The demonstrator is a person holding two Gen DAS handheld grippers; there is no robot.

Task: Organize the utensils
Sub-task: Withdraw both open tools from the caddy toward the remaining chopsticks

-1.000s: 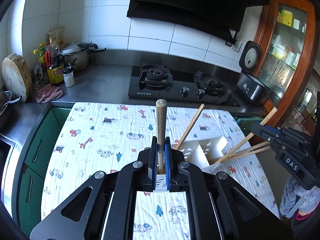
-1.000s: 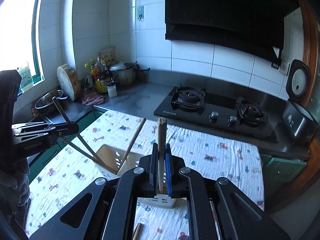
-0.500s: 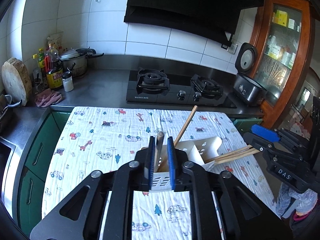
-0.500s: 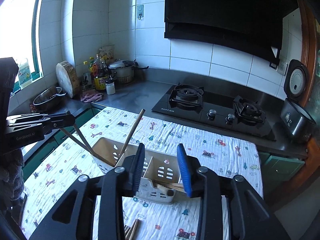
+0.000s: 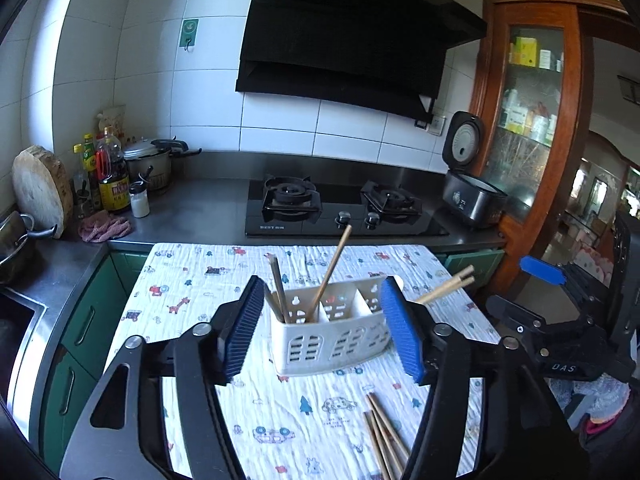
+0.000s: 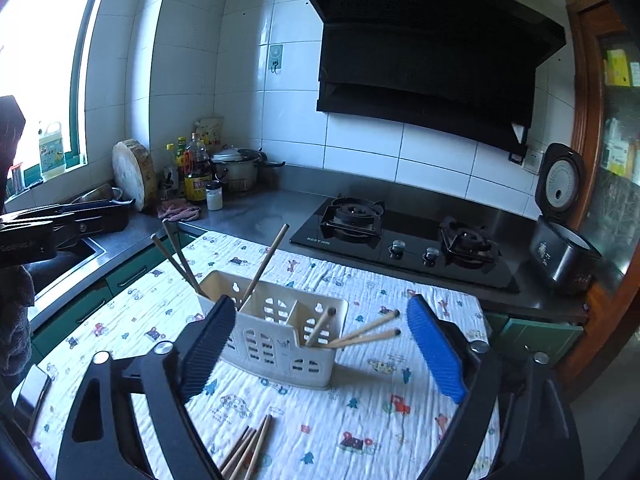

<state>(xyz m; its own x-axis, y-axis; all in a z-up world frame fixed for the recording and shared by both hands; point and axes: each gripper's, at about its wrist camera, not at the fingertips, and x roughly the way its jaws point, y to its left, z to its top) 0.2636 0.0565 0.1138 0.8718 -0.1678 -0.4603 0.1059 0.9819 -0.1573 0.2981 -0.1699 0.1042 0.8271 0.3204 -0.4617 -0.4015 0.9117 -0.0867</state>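
Note:
A cream utensil caddy [image 5: 328, 340] with slotted walls stands on the patterned cloth [image 5: 200, 280]; it also shows in the right wrist view [image 6: 276, 340]. Wooden chopsticks [image 5: 330, 270] stand in its compartments, and others lean out on the right [image 6: 366, 332]. Several loose chopsticks [image 5: 384, 436] lie on the cloth in front of it, also in the right wrist view [image 6: 248, 448]. My left gripper [image 5: 322, 332] is open and empty, above and before the caddy. My right gripper [image 6: 320, 352] is open and empty, likewise facing the caddy. Each gripper shows at the edge of the other's view.
A gas hob [image 5: 340, 208] sits behind the cloth. A rice cooker [image 5: 472, 192] stands at the right. Bottles [image 5: 112, 176], a pot [image 5: 148, 160], a round chopping board [image 5: 40, 188] and a pink rag [image 5: 104, 228] stand at the left. A sink [image 6: 76, 248] lies left.
Both grippers were shut on upright chopsticks a second ago. Both have opened wide and the chopsticks now stand in the caddy. Both grippers have risen and drawn back.

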